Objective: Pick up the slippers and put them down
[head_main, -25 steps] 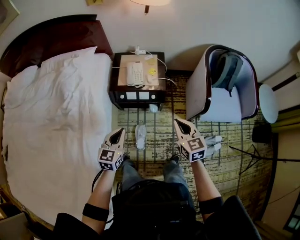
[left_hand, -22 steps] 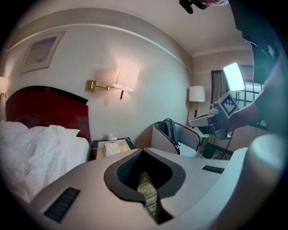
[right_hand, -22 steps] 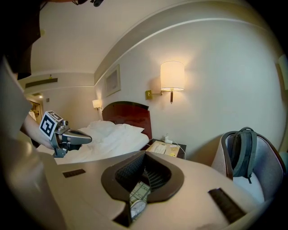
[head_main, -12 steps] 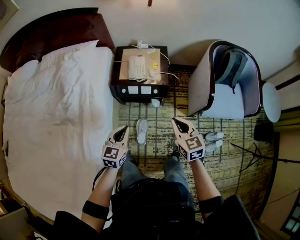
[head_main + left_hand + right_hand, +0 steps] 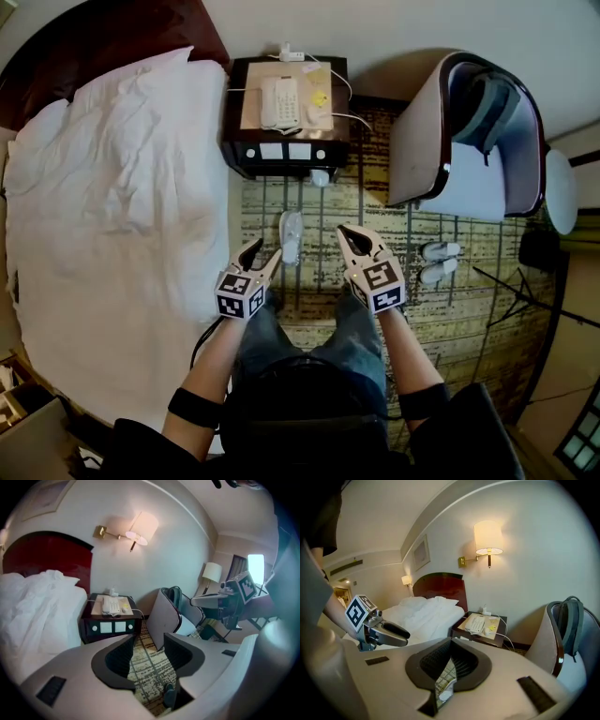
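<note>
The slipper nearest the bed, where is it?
In the head view the slipper lies on the carpet left of centre, between the nightstand and the left claw.

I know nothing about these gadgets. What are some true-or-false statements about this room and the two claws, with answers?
1. The left gripper has its jaws apart with nothing between them. True; they have just been opening.
2. The right gripper holds a slipper. False: its jaws are together, empty.
3. A telephone sits on the nightstand. True.
4. The armchair is empty. False: a backpack sits in that armchair.
5. A single slipper lies on the carpet ahead of the grippers. True.
</note>
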The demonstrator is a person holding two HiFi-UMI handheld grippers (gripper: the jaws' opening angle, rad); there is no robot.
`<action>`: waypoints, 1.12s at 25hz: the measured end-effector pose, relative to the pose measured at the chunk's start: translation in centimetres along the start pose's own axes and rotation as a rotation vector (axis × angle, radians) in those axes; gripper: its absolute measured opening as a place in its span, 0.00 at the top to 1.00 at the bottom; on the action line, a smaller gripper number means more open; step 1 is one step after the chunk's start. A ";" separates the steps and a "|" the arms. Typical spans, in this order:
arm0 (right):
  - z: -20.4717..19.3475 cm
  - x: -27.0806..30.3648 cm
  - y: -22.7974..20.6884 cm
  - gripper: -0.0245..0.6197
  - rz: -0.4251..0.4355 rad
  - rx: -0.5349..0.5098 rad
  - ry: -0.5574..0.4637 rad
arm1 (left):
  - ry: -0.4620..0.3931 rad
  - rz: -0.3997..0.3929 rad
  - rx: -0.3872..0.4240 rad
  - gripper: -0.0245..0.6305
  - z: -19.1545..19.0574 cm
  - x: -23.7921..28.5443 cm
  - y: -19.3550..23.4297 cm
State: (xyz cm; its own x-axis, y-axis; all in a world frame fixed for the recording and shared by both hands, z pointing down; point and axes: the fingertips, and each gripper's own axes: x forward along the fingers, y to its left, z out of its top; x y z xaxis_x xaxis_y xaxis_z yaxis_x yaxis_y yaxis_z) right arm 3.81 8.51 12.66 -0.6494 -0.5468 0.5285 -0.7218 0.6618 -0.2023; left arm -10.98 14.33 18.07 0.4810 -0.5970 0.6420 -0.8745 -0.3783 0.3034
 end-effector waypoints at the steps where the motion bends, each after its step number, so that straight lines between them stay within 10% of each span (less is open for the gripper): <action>1: -0.8 1.0 0.1 0.96 0.010 0.008 0.013 | 0.028 -0.007 -0.014 0.63 -1.2 1.1 0.3; 11: -13.2 12.0 0.5 0.96 0.096 0.029 0.168 | 0.230 0.056 -0.258 0.35 -15.5 11.5 4.7; 28: -40.6 31.2 -5.3 0.96 0.019 0.151 0.327 | 0.476 0.112 -0.271 0.22 -40.6 33.1 14.9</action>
State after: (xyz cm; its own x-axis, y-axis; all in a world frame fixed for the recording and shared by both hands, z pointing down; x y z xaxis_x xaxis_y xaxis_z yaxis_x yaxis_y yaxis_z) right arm -2.88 8.79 63.69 -0.5699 -0.3258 0.7544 -0.7534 0.5738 -0.3213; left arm -10.54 17.67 72.46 0.3587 -0.2137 0.9087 -0.9333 -0.0980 0.3454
